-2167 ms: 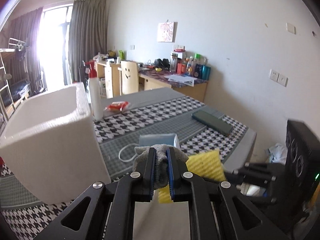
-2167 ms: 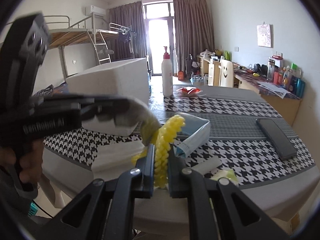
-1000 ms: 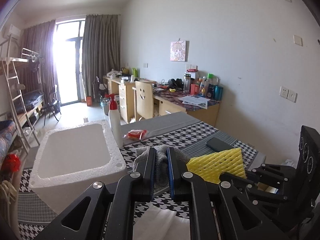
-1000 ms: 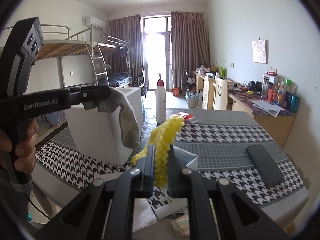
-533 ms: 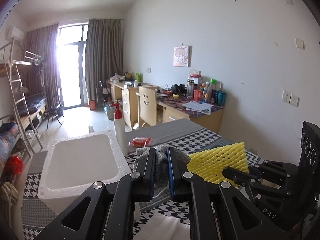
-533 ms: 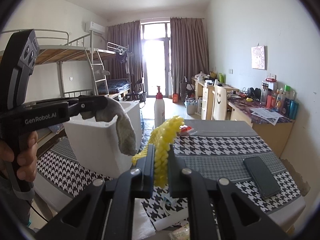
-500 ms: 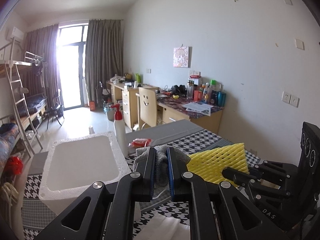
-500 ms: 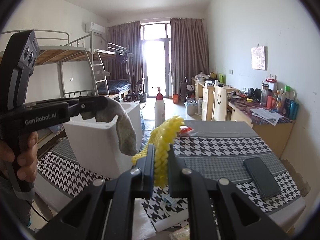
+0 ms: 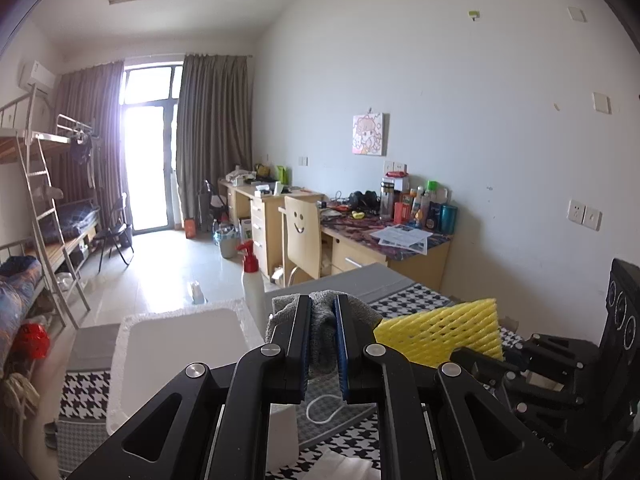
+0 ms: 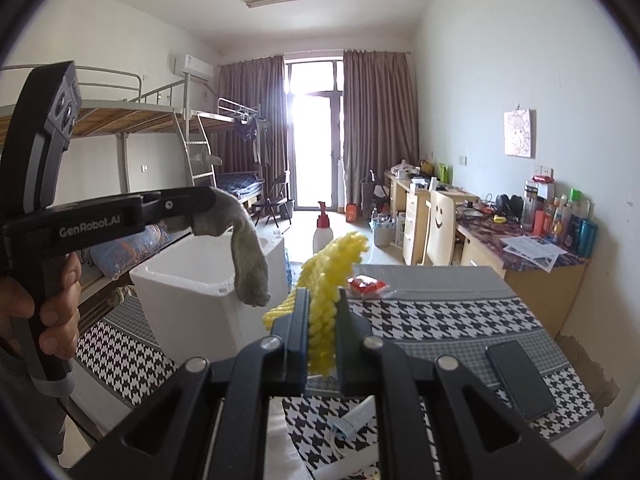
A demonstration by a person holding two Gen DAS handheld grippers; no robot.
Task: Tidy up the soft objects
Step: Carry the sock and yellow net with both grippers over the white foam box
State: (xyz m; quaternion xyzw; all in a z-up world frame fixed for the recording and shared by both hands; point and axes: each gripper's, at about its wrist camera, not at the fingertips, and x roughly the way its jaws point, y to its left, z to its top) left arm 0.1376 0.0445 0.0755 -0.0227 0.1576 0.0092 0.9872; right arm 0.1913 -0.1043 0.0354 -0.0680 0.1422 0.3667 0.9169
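Left wrist view: the left gripper [image 9: 322,344] is clamped tight on a grey sock [image 9: 324,320], and beside it the right gripper [image 10: 322,338] pinches a yellow foam net [image 10: 326,280] just as firmly. Both have risen since a second ago — the houndstooth table [image 10: 440,320] sits lower in both views now, and the white foam box [image 10: 192,300] shows its open mouth from above. To my eye that means both pieces are lifted clear and ready to go over the box, which I take to be the place for them.

Counting: two grippers, one sock hanging over the box's near rim, one foam net in the air beside it, one box, one red-capped bottle [image 10: 323,230] behind it, one dark phone [image 10: 520,378] — and one red packet [image 10: 366,285] on the table.
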